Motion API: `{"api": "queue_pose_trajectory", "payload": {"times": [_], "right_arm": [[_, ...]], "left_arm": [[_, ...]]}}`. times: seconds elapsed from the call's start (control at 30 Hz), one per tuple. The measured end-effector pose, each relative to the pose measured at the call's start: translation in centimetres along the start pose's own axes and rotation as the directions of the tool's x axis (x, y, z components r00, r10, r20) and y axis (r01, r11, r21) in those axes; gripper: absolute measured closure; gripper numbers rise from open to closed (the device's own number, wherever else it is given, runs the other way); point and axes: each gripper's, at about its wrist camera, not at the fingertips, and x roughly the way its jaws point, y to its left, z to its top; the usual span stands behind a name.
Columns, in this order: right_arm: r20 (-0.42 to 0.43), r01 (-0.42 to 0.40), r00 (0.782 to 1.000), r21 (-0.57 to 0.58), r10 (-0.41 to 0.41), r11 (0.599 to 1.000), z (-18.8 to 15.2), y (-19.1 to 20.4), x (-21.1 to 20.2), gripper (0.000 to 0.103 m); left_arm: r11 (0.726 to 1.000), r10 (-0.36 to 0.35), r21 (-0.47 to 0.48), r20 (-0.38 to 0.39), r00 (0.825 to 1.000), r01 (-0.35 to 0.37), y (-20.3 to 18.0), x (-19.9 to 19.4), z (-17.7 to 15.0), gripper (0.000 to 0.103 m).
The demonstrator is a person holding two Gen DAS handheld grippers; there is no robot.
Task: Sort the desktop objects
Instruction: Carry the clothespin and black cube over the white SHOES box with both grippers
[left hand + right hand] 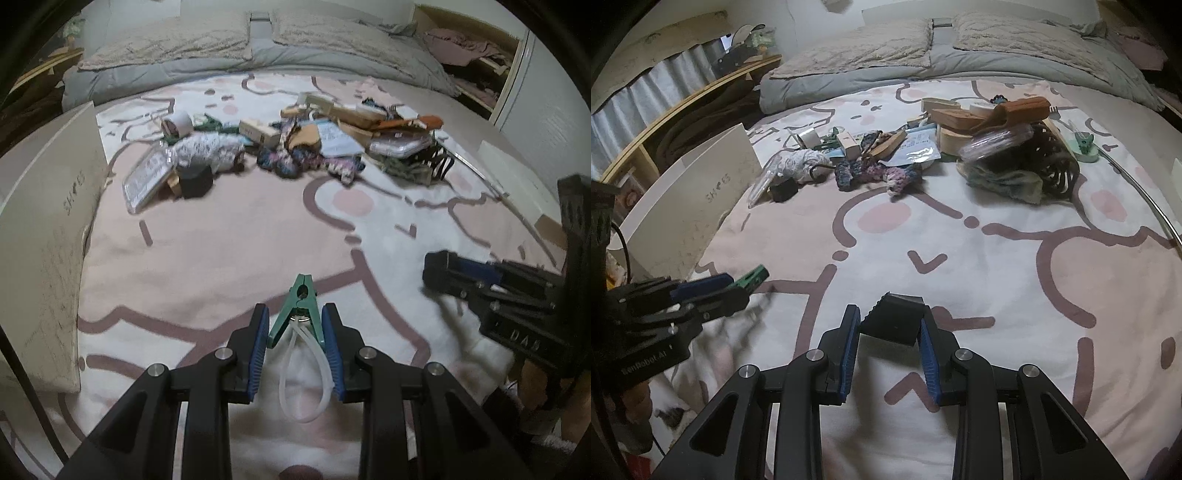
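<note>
My left gripper point(296, 316) is shut on a green clothes-peg clip point(300, 303) with a white loop hanging from it, held above the pink-and-white blanket point(207, 266). My right gripper point(889, 317) is shut on a small black box point(892, 319), its blue pads point(849, 343) pressing both sides. The right gripper point(448, 267) also shows at the right of the left wrist view, and the left gripper point(738, 282) with the green clip point(753, 276) sits at the lower left of the right wrist view. A heap of mixed objects point(295, 144) lies further up the bed.
A white box wall point(48, 236) marked with handwriting stands at the left. The heap point(923, 147) holds tape rolls, wooden boxes, knitted pieces, clear cases and a dark comb-like clip. Grey quilt and pillows point(886, 55) lie at the bed's head. Shelving runs along the left.
</note>
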Motion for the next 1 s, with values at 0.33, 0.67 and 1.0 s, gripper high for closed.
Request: {"api": "queue_pose_trajectory", "payload": {"times": [0.33, 0.67, 1.0], "right_arm": [[-0.022, -0.009, 1.0, 0.009, 0.009, 1.0, -0.4, -0.2, 0.5, 0.071], [-0.016, -0.017, 1.0, 0.021, 0.018, 1.0, -0.4, -0.3, 0.4, 0.071], [0.01, -0.02, 1.0, 0.02, 0.02, 1.0, 0.7, 0.3, -0.3, 0.071]], "left_arm": [[1.0, 0.029, -0.001, -0.057, 0.998, -0.029, -0.3, 1.6, -1.1, 0.073], [0.999, 0.032, -0.022, -0.027, 0.999, -0.032, -0.3, 0.8, -1.4, 0.074], [0.998, 0.036, -0.057, 0.086, 0.996, -0.031, 1.1, -2.2, 0.8, 0.074]]}}
